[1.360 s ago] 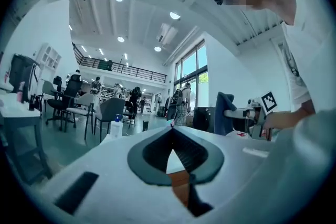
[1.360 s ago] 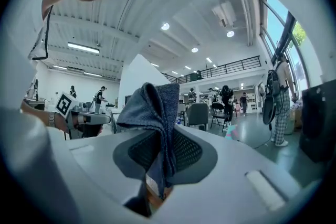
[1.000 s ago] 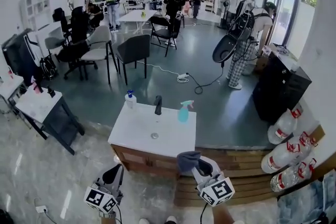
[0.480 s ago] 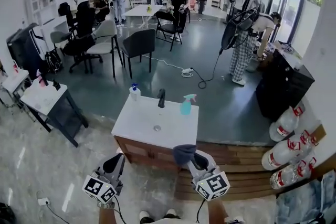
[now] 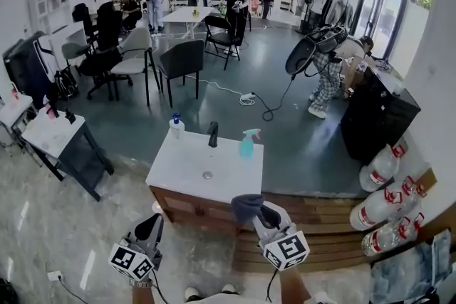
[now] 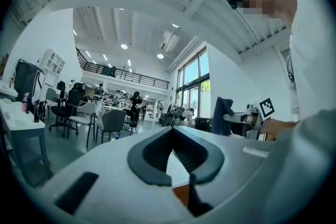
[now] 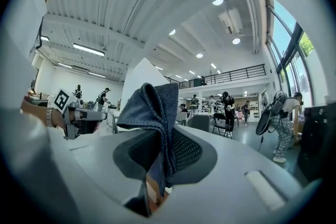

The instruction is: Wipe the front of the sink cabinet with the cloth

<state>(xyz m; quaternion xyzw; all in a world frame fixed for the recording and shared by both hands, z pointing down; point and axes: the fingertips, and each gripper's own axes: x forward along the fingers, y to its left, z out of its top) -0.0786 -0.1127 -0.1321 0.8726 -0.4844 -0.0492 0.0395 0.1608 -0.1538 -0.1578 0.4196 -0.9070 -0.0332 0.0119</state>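
Head view: right gripper [image 5: 265, 218] pinching dark cloth [image 5: 246, 206] beside cabinet [image 5: 187, 208] front, right end; left gripper [image 5: 148, 230] hovering near left, jaws pressing together, empty.

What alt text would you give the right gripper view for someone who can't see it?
The right gripper's jaws are shut on a folded dark blue cloth that stands up between them. Beyond lies a bright, high-ceilinged hall, with a person in checked trousers standing at the right.

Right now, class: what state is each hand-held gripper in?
Left hand-held gripper: closed, nothing between its jaws.
Right hand-held gripper: closed on the dark blue cloth.
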